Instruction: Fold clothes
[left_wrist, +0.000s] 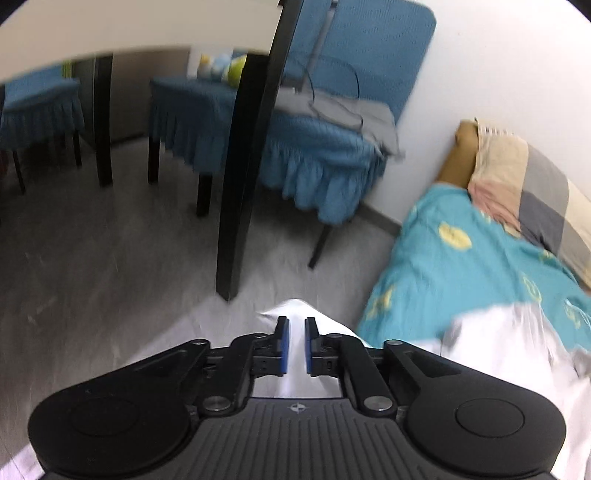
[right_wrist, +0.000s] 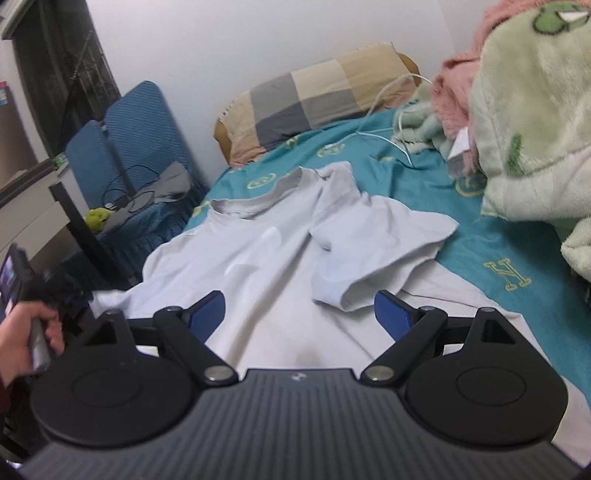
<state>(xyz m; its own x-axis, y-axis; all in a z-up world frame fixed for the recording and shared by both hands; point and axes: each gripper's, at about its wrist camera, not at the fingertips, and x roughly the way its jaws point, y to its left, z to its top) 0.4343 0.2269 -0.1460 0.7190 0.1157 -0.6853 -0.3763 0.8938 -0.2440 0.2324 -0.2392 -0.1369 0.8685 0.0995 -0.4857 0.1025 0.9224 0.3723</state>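
White cotton T-shirt (right_wrist: 258, 251) lies ahead of our wide-open right gripper (right_wrist: 300, 314), one sleeve folded inward on the teal sheet (right_wrist: 517, 251). Our left gripper (left_wrist: 296, 345) stands narrow, white cloth between its pads, pinch unclear; black table leg (left_wrist: 247, 166) just beyond.

Both wrist cams look down-fwd; share bed (left_wrist: 461, 258), pillow (right_wrist: 314, 96).
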